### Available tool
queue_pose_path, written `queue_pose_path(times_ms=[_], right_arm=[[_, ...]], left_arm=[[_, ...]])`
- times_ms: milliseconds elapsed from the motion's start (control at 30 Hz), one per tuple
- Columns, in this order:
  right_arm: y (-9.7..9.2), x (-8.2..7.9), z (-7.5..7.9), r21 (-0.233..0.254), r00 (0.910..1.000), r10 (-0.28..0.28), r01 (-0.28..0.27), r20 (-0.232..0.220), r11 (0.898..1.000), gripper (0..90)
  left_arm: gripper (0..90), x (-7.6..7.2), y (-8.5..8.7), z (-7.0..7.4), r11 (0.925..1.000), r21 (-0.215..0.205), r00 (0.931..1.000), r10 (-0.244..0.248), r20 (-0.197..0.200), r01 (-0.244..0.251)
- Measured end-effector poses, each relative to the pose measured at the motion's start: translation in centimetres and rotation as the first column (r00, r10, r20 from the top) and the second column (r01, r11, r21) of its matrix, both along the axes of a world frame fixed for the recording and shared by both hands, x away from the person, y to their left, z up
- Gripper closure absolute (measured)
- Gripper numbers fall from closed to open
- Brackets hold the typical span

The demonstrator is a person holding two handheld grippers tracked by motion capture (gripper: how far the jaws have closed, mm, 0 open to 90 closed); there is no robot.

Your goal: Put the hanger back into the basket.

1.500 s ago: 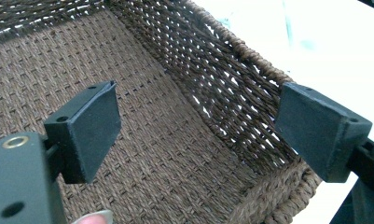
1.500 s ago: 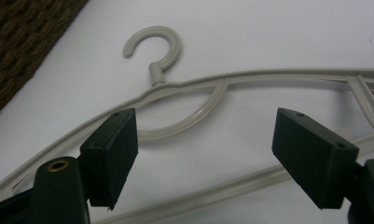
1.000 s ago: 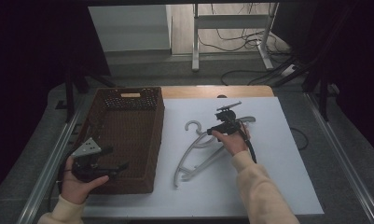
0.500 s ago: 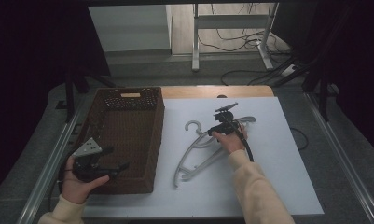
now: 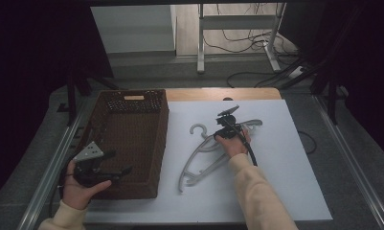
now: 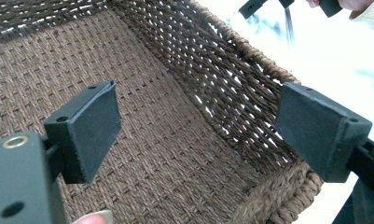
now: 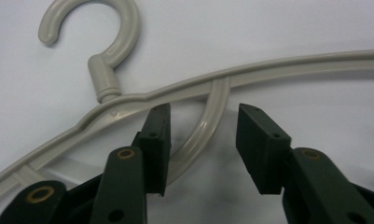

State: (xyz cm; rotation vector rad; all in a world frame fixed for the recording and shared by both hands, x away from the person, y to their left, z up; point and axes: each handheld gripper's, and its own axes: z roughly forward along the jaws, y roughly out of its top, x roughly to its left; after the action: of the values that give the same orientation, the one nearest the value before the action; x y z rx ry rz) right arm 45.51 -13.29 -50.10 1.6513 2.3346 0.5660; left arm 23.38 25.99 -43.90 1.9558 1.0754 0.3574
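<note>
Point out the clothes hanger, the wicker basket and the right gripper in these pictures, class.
clothes hanger [image 7: 111,88], right gripper view, on the neck below its hook.
wicker basket [image 5: 162,139], high view, on its right wall.
right gripper [image 7: 201,128], right gripper view, midway between its fingertips, astride the hanger's curved brace.

A grey plastic hanger [image 5: 206,155] lies flat on the white table [image 5: 285,191], just beside the basket [image 5: 132,143].

Lab (floor cables [image 5: 237,79]; metal stand [image 5: 237,24])

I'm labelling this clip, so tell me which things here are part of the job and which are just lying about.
In the job:
- grey hanger, lying between the right tongs, whose jaws have just been closing
- wicker basket, under the open left tongs

Lying about:
- cables on the floor
- metal stand
</note>
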Motion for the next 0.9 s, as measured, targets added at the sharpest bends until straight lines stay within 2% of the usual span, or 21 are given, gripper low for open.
queue_pose_path(times_ms=[33, 67, 267, 600, 800, 900], right_arm=[[0.05, 0.02, -0.01, 0.000, 1.0000, 0.004, -0.004, 0.002, 1.000, 57.9], [0.11, 0.08, -0.04, 0.013, 0.9999, 0.002, -0.002, -0.014, 1.000, 62.8], [0.31, 0.27, 0.05, 0.002, 0.9993, -0.019, 0.019, -0.031, 1.000, 65.5], [0.20, 0.53, 0.15, 0.033, 0.9941, -0.088, 0.090, -0.062, 0.995, 69.0], [0.11, 0.68, 0.15, 0.035, 0.9936, -0.088, 0.091, -0.070, 0.995, 69.6], [0.06, 0.82, 0.26, 0.051, 0.9881, -0.122, 0.127, -0.093, 0.991, 71.4]], left_arm=[[14.2, 0.00, -0.01, 0.01, 1.0000, 0.000, 1.0000, 0.000, 0.000, 0.000], [14.2, -0.01, -0.02, 0.02, 1.0000, -0.001, 1.0000, 0.000, 0.001, 0.000], [14.2, -0.05, 0.01, 0.08, 1.0000, -0.001, 1.0000, -0.001, 0.002, 0.001], [14.2, -0.07, -0.02, 0.09, 1.0000, 0.000, 1.0000, -0.002, 0.003, 0.002], [14.2, -0.05, -0.05, 0.05, 1.0000, 0.001, 1.0000, -0.002, 0.003, 0.002], [14.2, -0.04, -0.02, 0.04, 1.0000, 0.001, 1.0000, -0.002, 0.003, 0.002]])
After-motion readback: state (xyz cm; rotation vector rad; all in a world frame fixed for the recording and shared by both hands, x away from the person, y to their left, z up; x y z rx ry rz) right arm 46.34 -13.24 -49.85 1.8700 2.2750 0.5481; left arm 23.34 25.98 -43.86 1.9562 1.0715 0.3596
